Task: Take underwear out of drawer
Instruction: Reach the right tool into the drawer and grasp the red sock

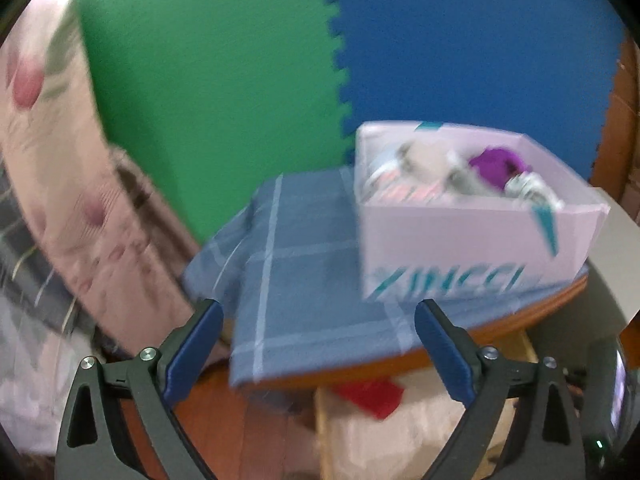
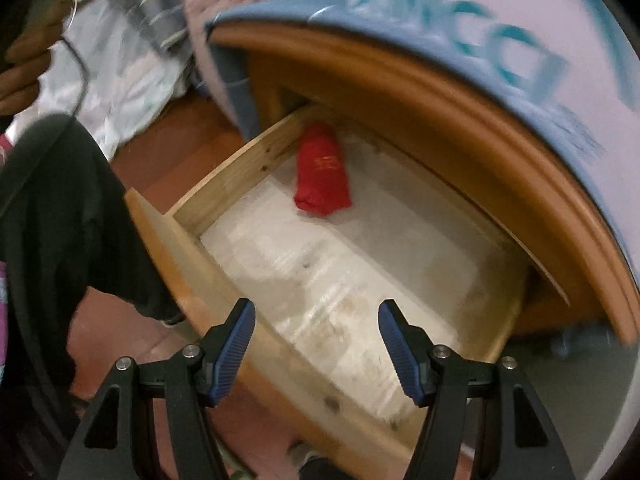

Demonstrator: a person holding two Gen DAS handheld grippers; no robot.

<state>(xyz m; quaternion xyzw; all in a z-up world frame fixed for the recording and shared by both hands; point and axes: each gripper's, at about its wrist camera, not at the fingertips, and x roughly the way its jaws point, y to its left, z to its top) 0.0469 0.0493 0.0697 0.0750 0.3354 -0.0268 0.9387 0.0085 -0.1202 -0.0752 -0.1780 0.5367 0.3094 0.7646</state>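
Observation:
The wooden drawer (image 2: 224, 184) is pulled open under the nightstand top. Red folded underwear (image 2: 322, 172) lies at the back left of its pale lined floor. My right gripper (image 2: 316, 320) is open and empty, hovering above the drawer's front edge, well short of the underwear. My left gripper (image 1: 318, 320) is open and empty, held above the nightstand's front edge. In the left wrist view the red underwear (image 1: 372, 398) shows below the tabletop, inside the drawer (image 1: 322, 420).
A pink box (image 1: 460, 248) with clothes inside stands on a blue checked cloth (image 1: 296, 280) covering the nightstand top. Green and blue foam mats line the wall behind. Pink floral bedding (image 1: 60, 168) hangs at left. My dark-clothed leg (image 2: 60, 220) is left of the drawer.

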